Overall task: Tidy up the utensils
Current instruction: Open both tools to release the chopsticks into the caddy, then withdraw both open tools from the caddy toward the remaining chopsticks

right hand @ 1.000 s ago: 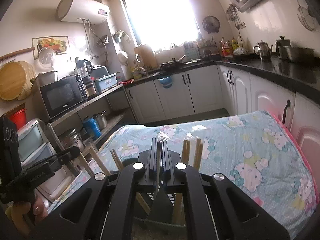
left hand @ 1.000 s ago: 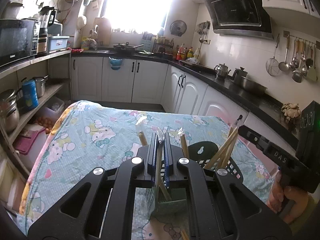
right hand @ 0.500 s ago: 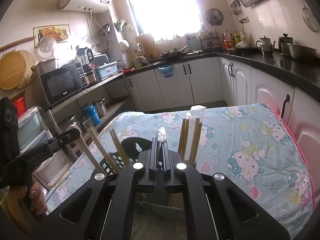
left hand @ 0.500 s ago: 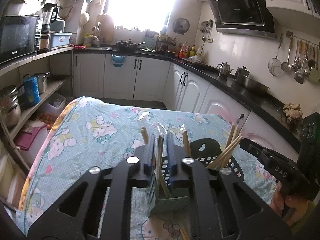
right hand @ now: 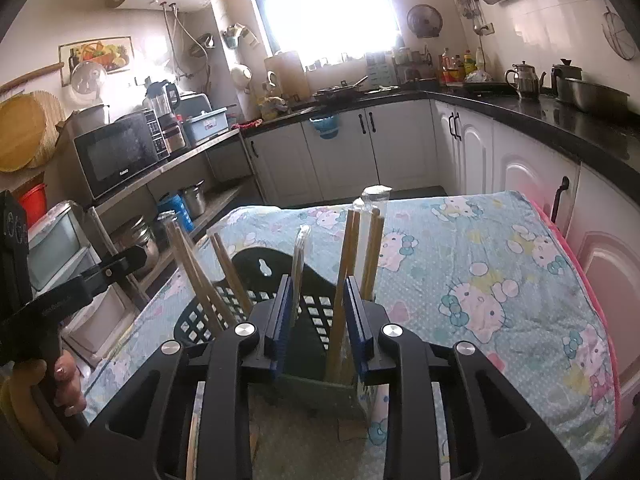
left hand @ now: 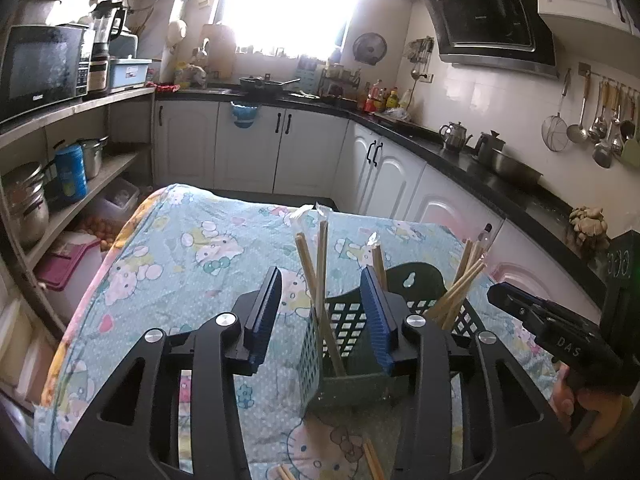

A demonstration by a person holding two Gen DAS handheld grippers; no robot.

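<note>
A dark green slotted utensil basket (left hand: 352, 364) stands on the table and holds several wrapped wooden chopsticks (left hand: 320, 276) upright. More chopsticks (left hand: 456, 292) lean in its black round section. My left gripper (left hand: 320, 312) is open just above the basket, with a chopstick pair standing free between its blue pads (left hand: 266, 312). My right gripper (right hand: 318, 316) is open over the same basket (right hand: 316, 364), with chopsticks (right hand: 348, 272) rising free between its jaws. Each view shows the other gripper at the frame's side.
The table wears a Hello Kitty cloth (left hand: 192, 256). Loose chopsticks (left hand: 372, 460) lie on it near the front edge. Open shelves with pots and a microwave (left hand: 40, 64) stand on the left, white cabinets and a black counter (left hand: 480, 176) on the right.
Both grippers were shut on wrapped chopsticks above the basket. Both have opened, and the chopsticks now stand in the basket.
</note>
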